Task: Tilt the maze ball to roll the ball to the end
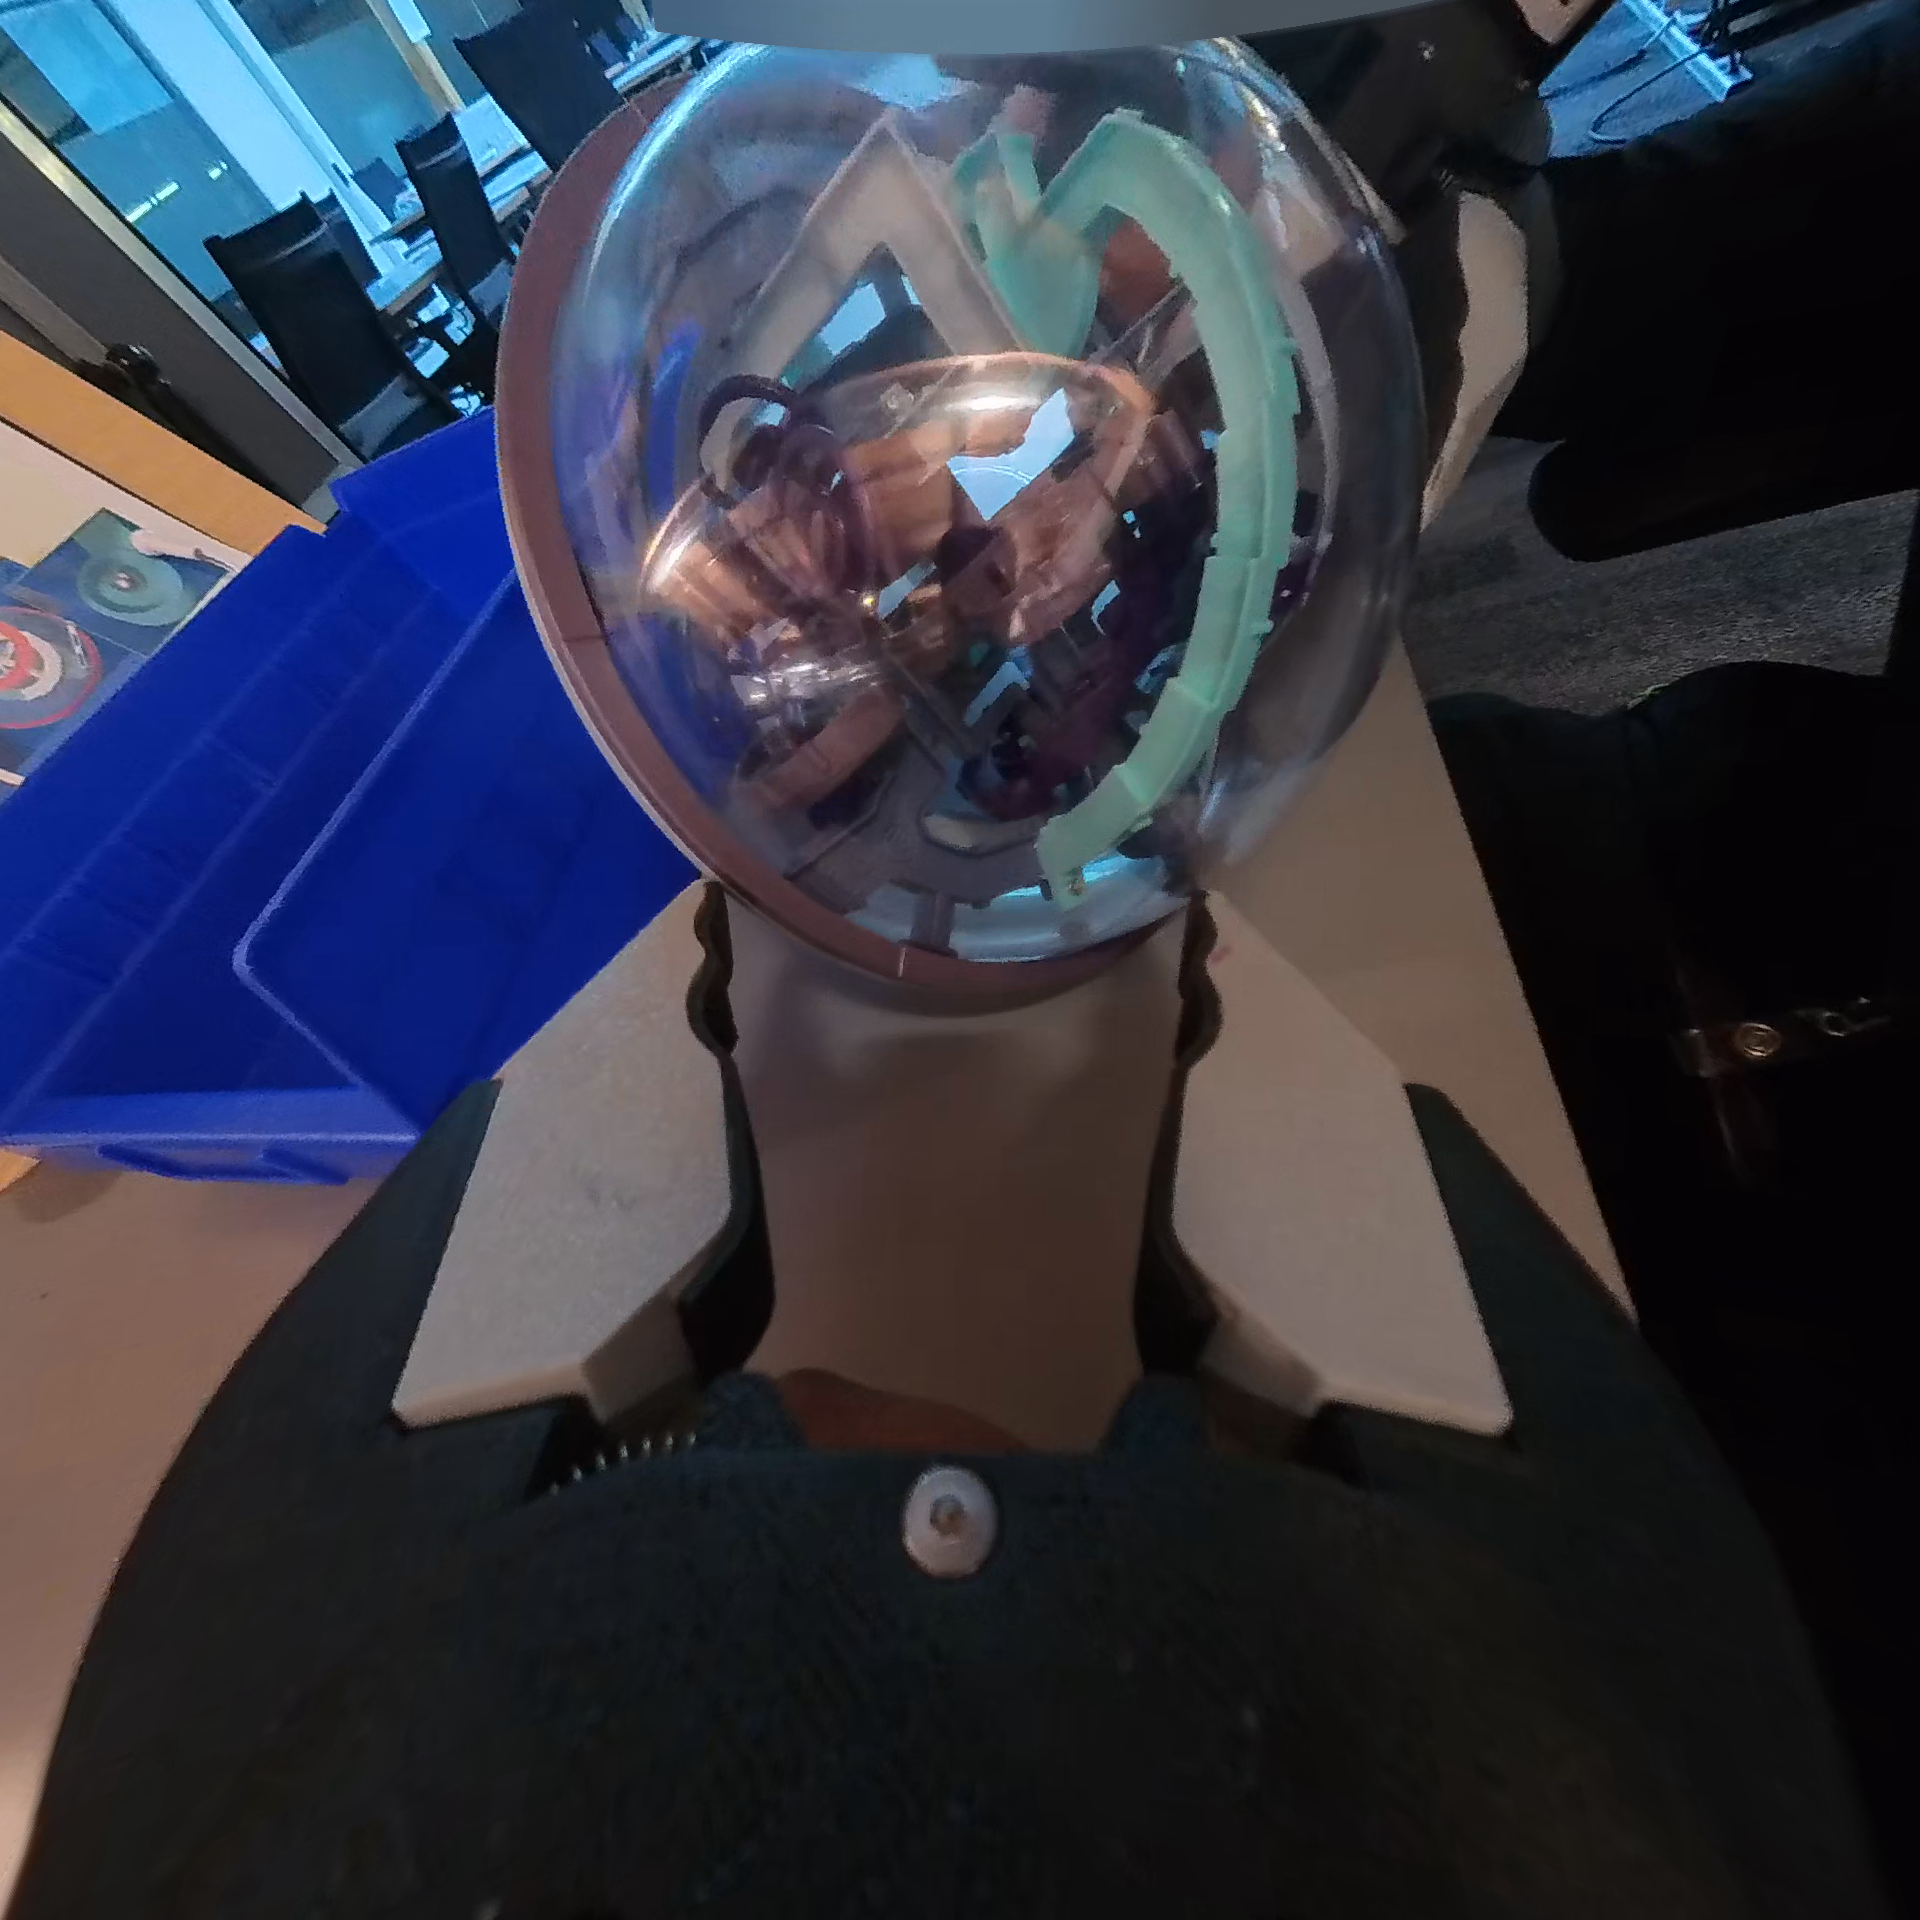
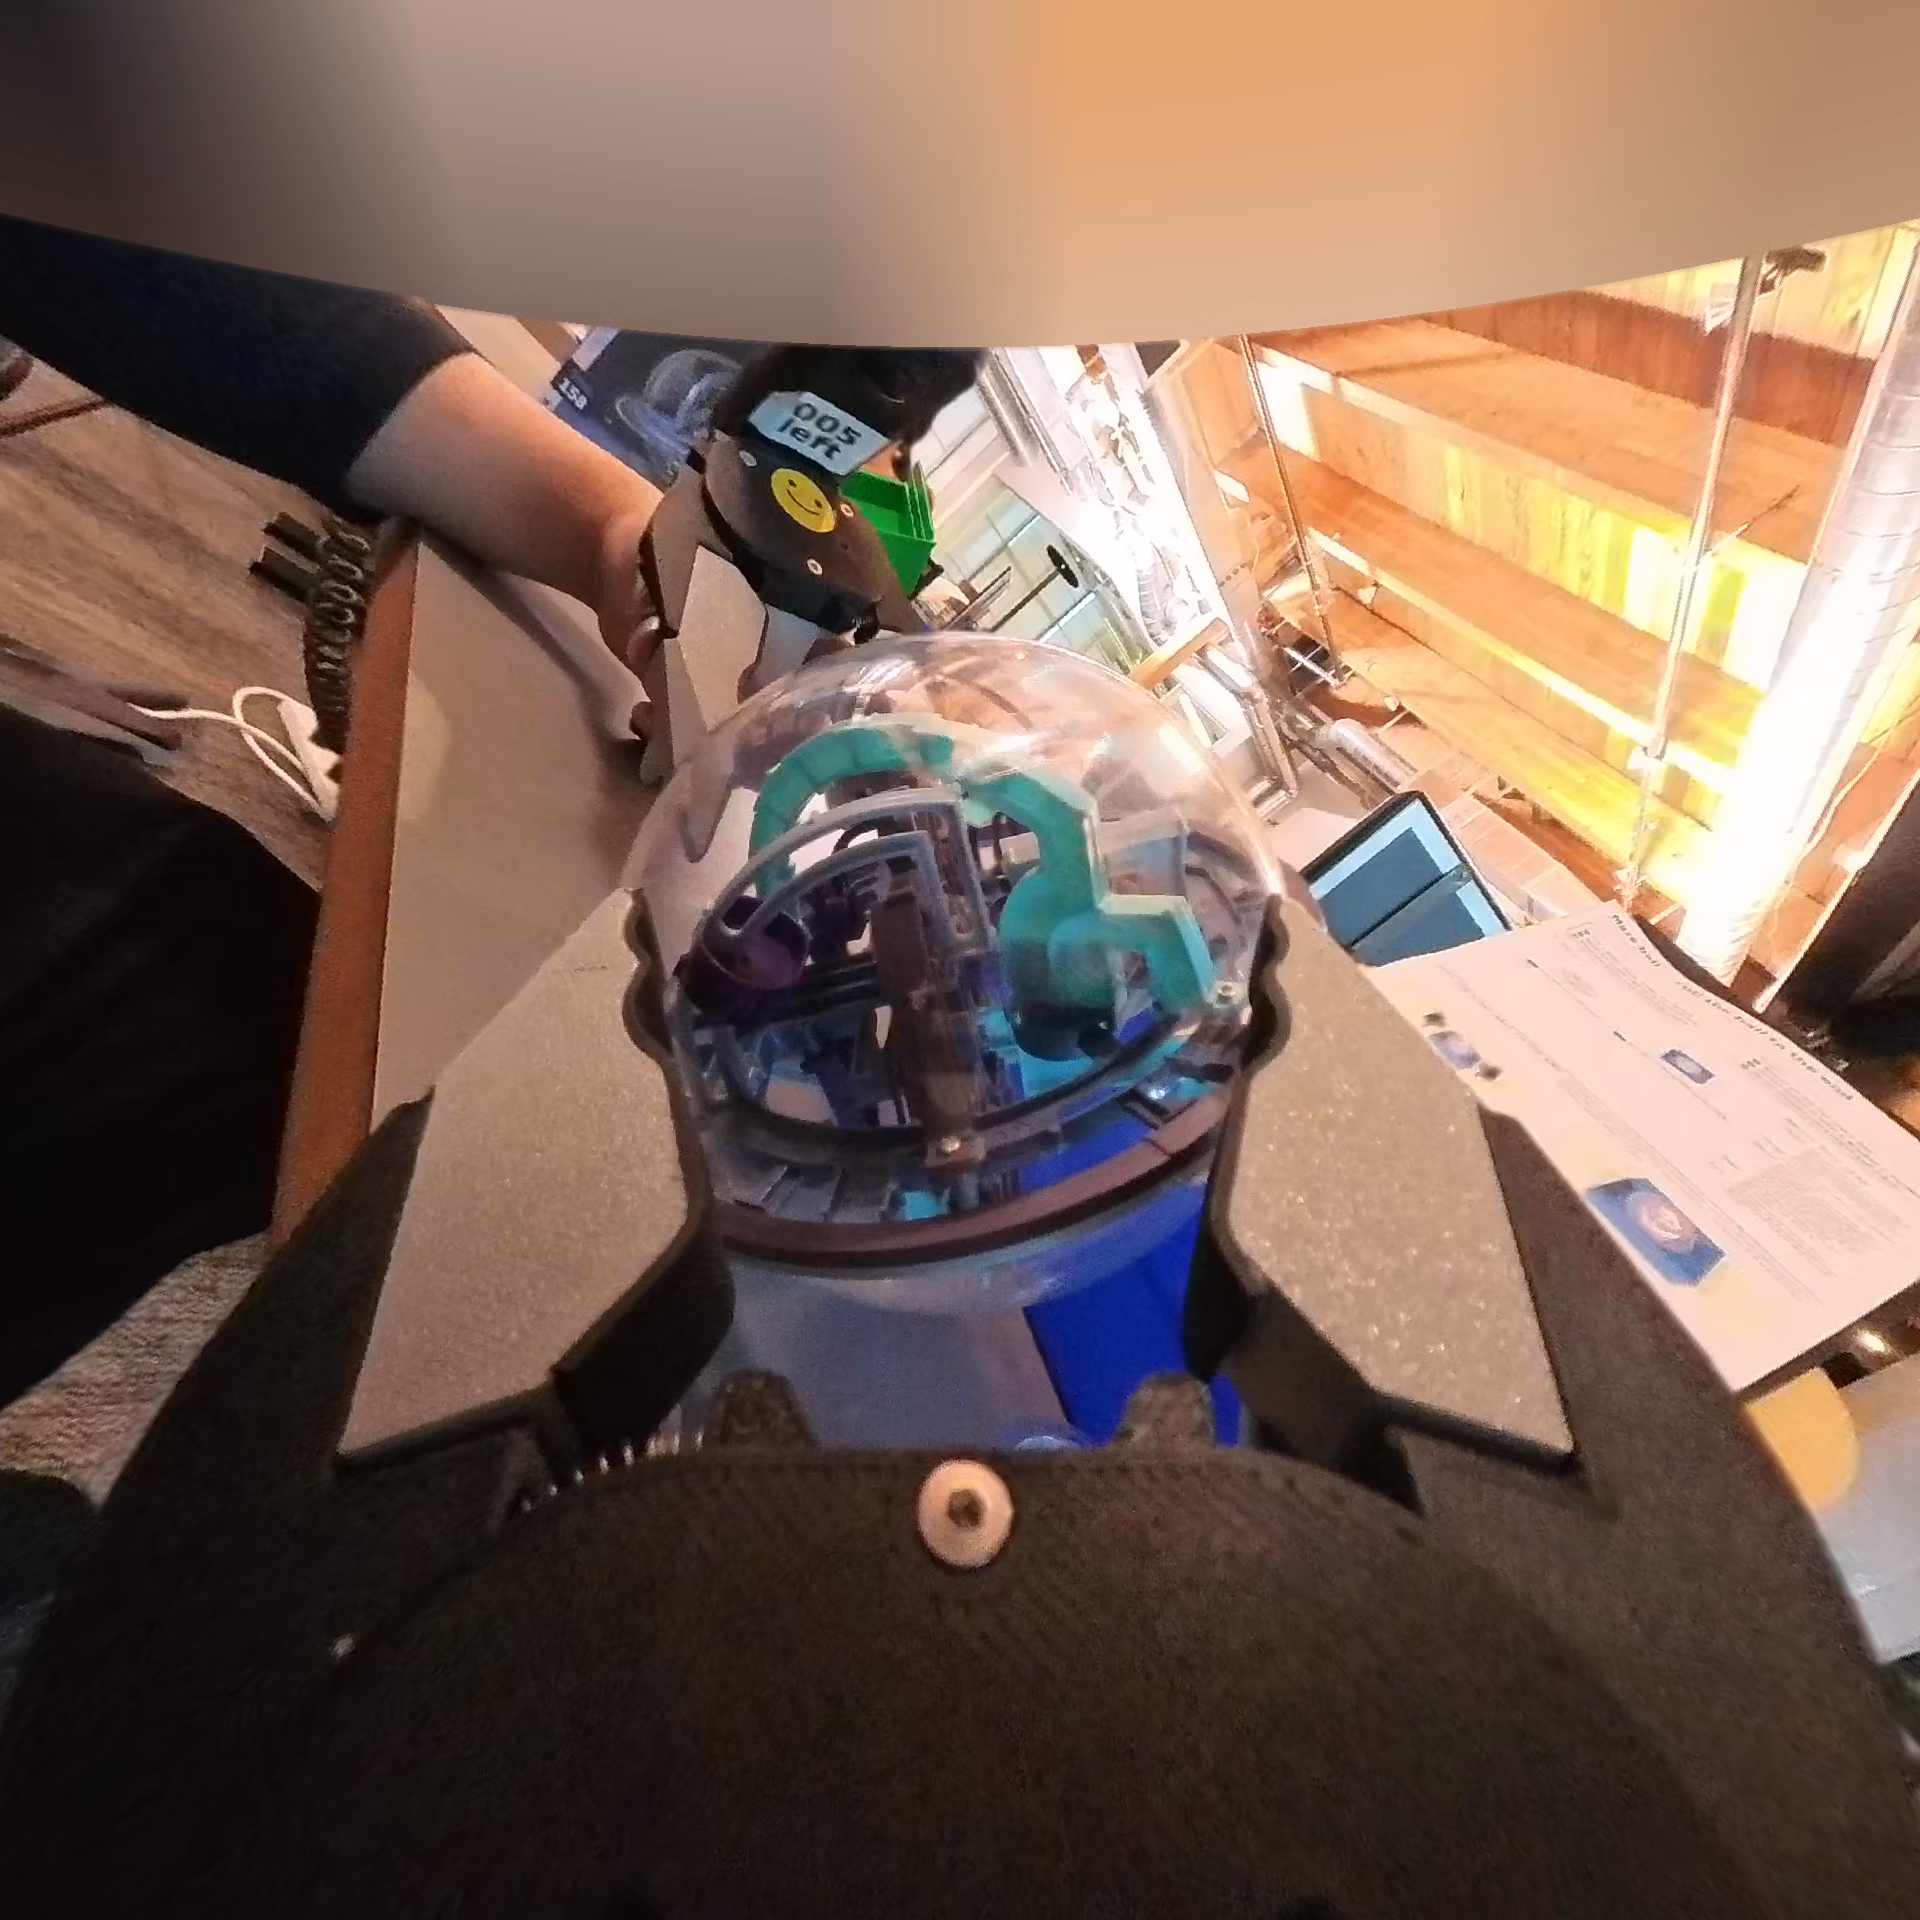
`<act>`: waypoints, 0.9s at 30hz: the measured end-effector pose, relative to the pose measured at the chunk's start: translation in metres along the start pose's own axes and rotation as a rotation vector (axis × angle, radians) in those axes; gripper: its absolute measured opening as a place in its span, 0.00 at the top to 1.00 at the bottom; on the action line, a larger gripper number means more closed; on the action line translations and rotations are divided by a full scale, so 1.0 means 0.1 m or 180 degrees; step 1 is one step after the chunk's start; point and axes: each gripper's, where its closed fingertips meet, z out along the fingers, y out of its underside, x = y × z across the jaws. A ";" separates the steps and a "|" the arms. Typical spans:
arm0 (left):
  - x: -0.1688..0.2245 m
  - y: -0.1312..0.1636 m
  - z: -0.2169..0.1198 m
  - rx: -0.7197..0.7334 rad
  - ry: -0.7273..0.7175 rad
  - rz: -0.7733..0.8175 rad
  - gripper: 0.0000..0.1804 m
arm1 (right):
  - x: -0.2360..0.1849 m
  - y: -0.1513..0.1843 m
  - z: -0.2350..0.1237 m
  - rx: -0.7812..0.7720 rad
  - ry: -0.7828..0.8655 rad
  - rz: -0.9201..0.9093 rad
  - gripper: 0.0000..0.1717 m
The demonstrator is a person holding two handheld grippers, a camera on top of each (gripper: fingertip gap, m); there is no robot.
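**Clear plastic sphere being tilted between two grippers**

Clear plastic, with teal, grey and purple tracks inside, the one maze ball (image 2: pixel 951 935) is being held up above the pale table (image 1: pixel 582 1049), between the two handheld grippers. The right gripper (image 2: pixel 951 997) is clenching it, with both wavy fingertips (image 2: pixel 649 997) pressing the shell's sides just above the dark seam. The left gripper (image 1: pixel 951 935) is meeting it from the opposite side; its two fingertips (image 1: pixel 712 956) are reaching the sphere's lower edge, seemingly gripping it, though the contact is half hidden.

The tilting step looks to be under way. The small rolling ball is not showing clearly, so progress is hard to judge. The next move probably calls for slow, coordinated rotation of both wrists without loosening either hold.

Counted: one maze ball, two grippers, one blue bin (image 1: pixel 260 831), one printed sheet (image 2: pixel 1662 1122), one bare forearm (image 2: pixel 499 468).
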 end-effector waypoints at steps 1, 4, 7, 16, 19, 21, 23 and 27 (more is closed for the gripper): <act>0.00 0.00 0.00 -0.0003 0.0000 -0.0006 0.53 | 0.00 -0.01 0.00 0.0006 0.0008 -0.0038 0.37; 0.00 0.00 0.00 -0.0011 0.0002 -0.0014 0.52 | -0.02 -0.03 -0.01 0.0030 0.0038 -0.0162 0.39; -0.01 0.01 0.00 -0.0013 0.0005 -0.0020 0.52 | -0.03 -0.03 -0.01 0.0027 0.0046 -0.0172 0.39; 0.00 0.00 0.00 0.0013 0.0040 -0.0052 0.52 | -0.03 -0.03 -0.01 0.0021 0.0059 -0.0176 0.40; 0.00 0.00 0.00 0.0022 0.0060 -0.0073 0.53 | -0.02 -0.03 -0.02 0.0017 0.0057 -0.0166 0.40; 0.00 0.00 0.00 0.0023 0.0065 -0.0080 0.53 | -0.02 -0.03 -0.02 0.0016 0.0057 -0.0159 0.40; 0.00 0.00 0.00 0.0022 0.0065 -0.0080 0.53 | -0.02 -0.03 -0.02 0.0016 0.0056 -0.0150 0.40; -0.01 0.00 0.00 0.0015 0.0053 -0.0077 0.53 | -0.01 -0.03 -0.02 0.0021 0.0053 -0.0106 0.40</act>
